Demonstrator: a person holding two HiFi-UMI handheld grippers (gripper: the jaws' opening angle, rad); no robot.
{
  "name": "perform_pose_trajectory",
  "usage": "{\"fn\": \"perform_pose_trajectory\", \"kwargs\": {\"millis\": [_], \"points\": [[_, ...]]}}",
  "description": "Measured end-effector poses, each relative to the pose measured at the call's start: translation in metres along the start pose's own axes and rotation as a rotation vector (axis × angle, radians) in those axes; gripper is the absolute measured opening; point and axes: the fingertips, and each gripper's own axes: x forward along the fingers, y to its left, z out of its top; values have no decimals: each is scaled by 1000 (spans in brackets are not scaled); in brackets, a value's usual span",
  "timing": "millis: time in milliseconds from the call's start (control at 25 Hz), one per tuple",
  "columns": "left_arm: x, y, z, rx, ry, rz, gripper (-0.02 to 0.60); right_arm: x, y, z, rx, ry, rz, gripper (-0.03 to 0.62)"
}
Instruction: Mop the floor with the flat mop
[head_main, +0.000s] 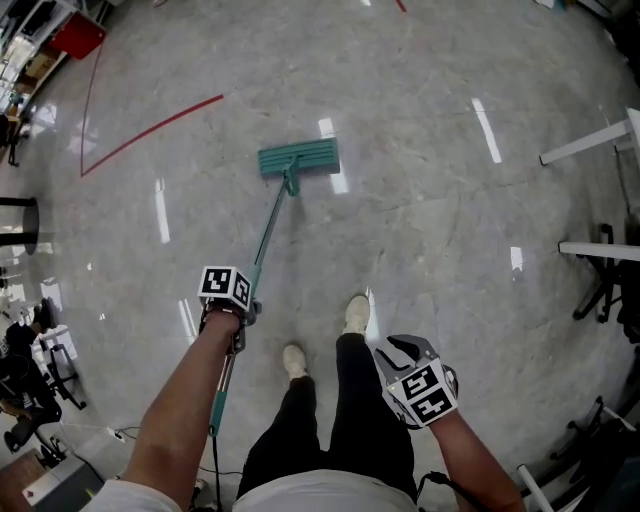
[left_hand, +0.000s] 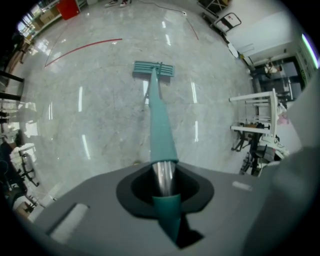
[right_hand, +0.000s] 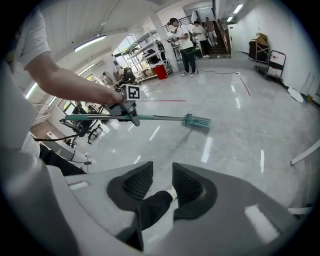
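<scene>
Glossy grey stone floor (head_main: 440, 190), with a red line (head_main: 150, 130) at 11 o'clock in the head view. Head of the flat mop (head_main: 299, 157) lies flat on the floor at 12 o'clock, ahead of the person's shoes (head_main: 356, 313). Its teal handle (head_main: 268, 228) slopes back toward 7 o'clock. Left gripper (left_hand: 164, 186) is clamped round the handle, partway up the shaft. Right gripper (right_hand: 163, 176) hangs at 5 o'clock, well apart from the mop. Its jaws stand a narrow gap apart and grip nothing; a trouser leg (right_hand: 150, 207) shows behind the gap.

Glossy grey floor (head_main: 430, 230), red line (head_main: 155, 128), shelving (right_hand: 142, 62) beyond.
</scene>
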Motion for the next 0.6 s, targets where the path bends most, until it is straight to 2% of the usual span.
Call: {"fn": "perform_pose_trajectory", "kwargs": {"millis": [400,600], "points": [[11,44,-161,13,77,42,57,24,47,17,-105,12,44,124],[32,50,-201,-18,115,35,57,40,60,30,-158,33,62,124]]}}
